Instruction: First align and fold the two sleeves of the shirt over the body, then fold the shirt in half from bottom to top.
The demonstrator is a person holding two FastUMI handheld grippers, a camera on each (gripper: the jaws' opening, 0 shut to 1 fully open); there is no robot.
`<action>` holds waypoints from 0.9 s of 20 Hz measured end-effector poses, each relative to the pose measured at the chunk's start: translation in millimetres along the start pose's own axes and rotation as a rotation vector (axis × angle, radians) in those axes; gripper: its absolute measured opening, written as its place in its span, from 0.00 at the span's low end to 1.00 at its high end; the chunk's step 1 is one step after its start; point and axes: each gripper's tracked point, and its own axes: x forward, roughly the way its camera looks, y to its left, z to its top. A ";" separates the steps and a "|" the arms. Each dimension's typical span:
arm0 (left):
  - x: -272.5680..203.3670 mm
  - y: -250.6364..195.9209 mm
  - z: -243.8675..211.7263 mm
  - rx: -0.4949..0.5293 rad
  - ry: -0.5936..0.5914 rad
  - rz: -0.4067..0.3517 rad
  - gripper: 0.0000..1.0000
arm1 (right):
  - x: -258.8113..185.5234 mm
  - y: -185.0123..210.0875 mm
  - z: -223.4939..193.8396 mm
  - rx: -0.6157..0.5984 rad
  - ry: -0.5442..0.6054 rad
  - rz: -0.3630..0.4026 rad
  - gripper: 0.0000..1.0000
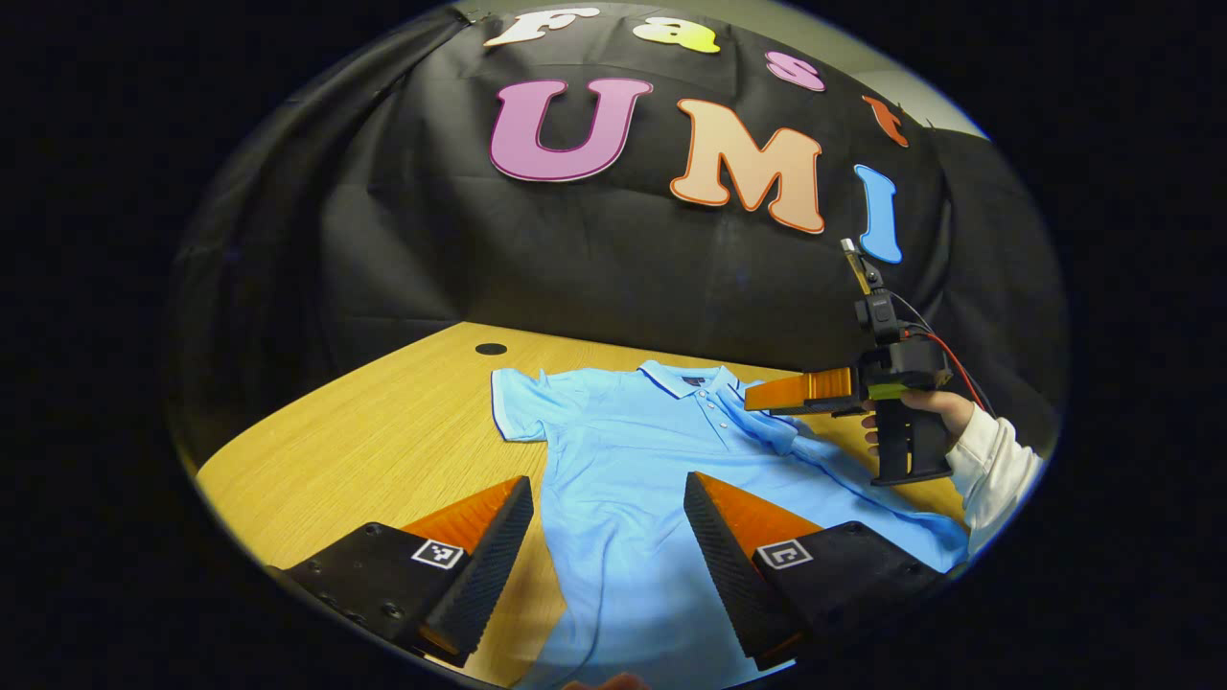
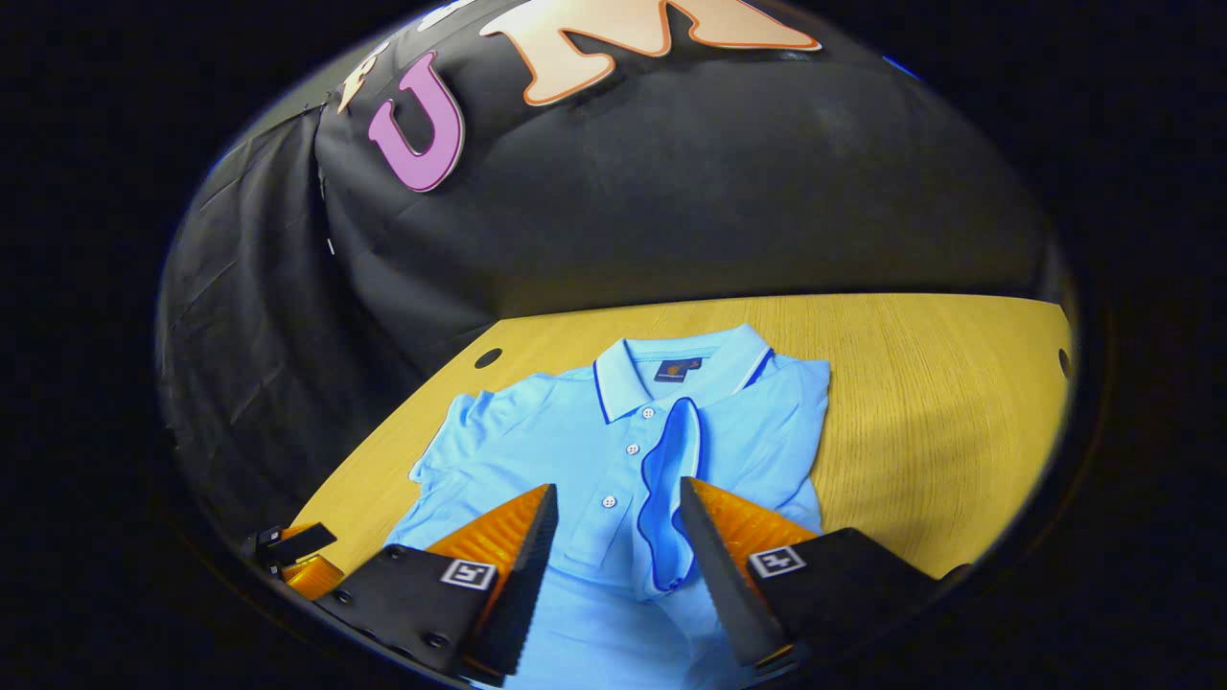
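Two claws open | shirt [image 2: 613, 460] flat under right claw [image 2: 613, 546]

Shirt [image 1: 623, 479] hem cut off by lower edge in left gripper view, collar label [image 2: 678, 368] too small to read, surface [image 2: 939, 383] far corner cropped in right gripper view

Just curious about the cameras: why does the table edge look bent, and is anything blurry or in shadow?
Left gripper view: fisheye bends the table edge; shirt sharp and evenly lit. Right gripper view: same bowing; the folded sleeve casts a deeper blue shade, everything reasonably sharp.
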 end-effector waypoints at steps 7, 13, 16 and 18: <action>37.9 17.4 20.7 0.003 0.024 -0.009 0.94 | -67.1 26.6 -1.1 -0.115 -0.086 0.004 0.94; 97.9 61.7 39.6 0.014 0.087 0.030 0.94 | -138.8 33.1 -13.0 -0.184 -0.167 -0.013 0.98; 132.7 86.9 37.6 0.052 0.155 0.071 0.94 | -170.9 23.0 -15.5 -0.206 -0.201 -0.060 0.98; 152.4 95.6 31.5 0.048 0.208 0.073 0.94 | -190.2 15.9 -15.8 -0.214 -0.221 -0.090 0.98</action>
